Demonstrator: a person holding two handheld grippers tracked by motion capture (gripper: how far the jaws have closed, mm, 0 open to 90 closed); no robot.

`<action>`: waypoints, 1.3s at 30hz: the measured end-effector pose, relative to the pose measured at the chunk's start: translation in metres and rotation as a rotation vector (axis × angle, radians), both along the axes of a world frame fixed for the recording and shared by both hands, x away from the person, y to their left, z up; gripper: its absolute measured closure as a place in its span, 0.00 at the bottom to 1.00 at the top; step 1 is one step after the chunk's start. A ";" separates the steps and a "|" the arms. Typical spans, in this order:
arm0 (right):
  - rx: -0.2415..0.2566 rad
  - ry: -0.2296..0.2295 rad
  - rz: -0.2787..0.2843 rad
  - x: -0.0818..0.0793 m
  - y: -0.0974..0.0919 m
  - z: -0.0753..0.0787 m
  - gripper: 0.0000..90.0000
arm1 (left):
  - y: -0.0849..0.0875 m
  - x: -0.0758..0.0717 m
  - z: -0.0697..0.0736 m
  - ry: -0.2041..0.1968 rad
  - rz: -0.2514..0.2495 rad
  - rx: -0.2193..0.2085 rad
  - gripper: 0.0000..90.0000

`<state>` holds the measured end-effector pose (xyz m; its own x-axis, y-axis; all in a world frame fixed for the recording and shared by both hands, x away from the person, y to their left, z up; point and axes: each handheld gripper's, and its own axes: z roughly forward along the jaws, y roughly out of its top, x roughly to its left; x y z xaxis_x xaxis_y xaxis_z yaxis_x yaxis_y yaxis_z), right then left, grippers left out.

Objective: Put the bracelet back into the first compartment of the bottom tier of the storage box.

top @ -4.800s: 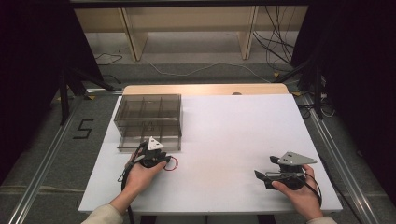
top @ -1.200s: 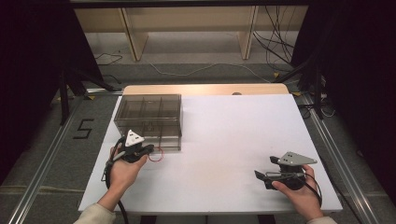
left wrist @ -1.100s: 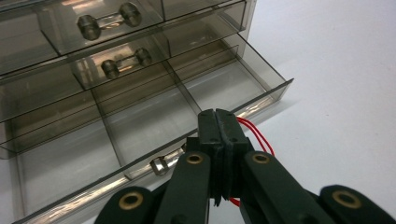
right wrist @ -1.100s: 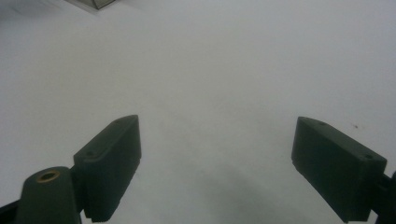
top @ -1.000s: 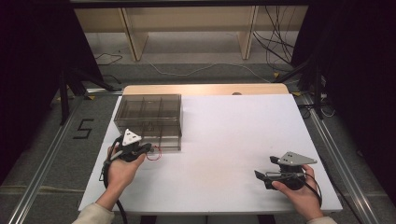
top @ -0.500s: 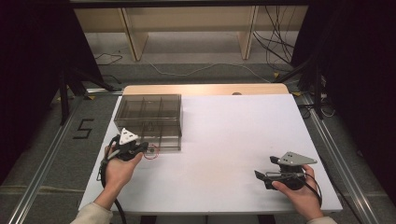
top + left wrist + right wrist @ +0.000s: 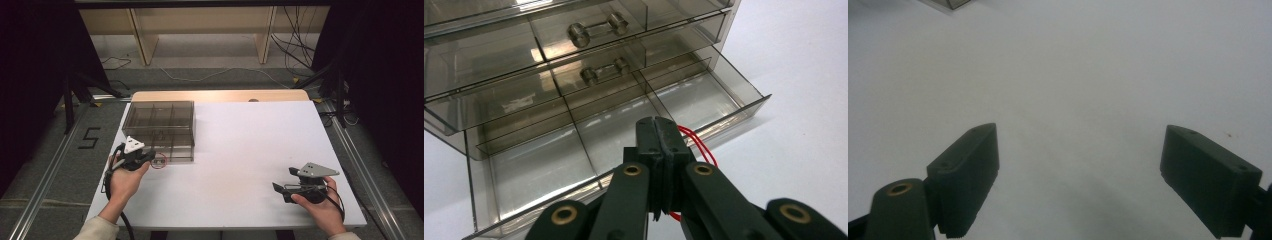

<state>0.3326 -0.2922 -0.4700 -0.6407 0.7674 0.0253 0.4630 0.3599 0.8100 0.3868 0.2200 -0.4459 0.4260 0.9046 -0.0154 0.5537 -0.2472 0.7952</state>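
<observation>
My left tool pinches the red band over the open bottom drawer, drop pending; right tool spread, idle on tabletop.

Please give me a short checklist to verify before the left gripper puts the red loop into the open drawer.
1. Left gripper shut on the red loop: ok.
2. Bottom drawer of the clear organizer pulled out: ok.
3. Compartment ahead of the jaws free of other items: ok.
4. Loop already above the drawer's inside: cannot tell; it hangs near the front wall.
5. Right gripper away from the drawer, jaws open over bare table: ok.
</observation>
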 end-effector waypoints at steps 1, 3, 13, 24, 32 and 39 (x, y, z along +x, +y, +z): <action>0.000 0.003 -0.002 0.000 0.000 0.000 0.18 | 0.000 0.000 0.000 0.000 0.002 0.000 1.00; -0.001 0.003 -0.003 0.000 0.000 0.000 0.18 | 0.002 0.001 0.000 -0.002 0.005 0.000 1.00; -0.002 0.000 0.000 0.000 0.000 0.000 0.18 | 0.008 0.003 0.001 -0.005 0.026 0.002 1.00; -0.001 0.005 -0.005 0.000 0.000 0.000 0.18 | 0.014 0.005 0.002 -0.007 0.050 0.005 1.00; -0.003 0.008 -0.008 0.000 0.000 0.000 0.18 | 0.021 0.009 0.002 -0.006 0.073 0.001 1.00; 0.002 0.001 -0.002 0.000 0.000 0.000 0.18 | 0.026 0.011 0.001 -0.006 0.092 -0.002 1.00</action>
<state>0.3330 -0.2921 -0.4703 -0.6388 0.7689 0.0268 0.4643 0.3575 0.8103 0.3976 0.2457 -0.4444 0.3416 0.9397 -0.0155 0.5692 -0.1938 0.7990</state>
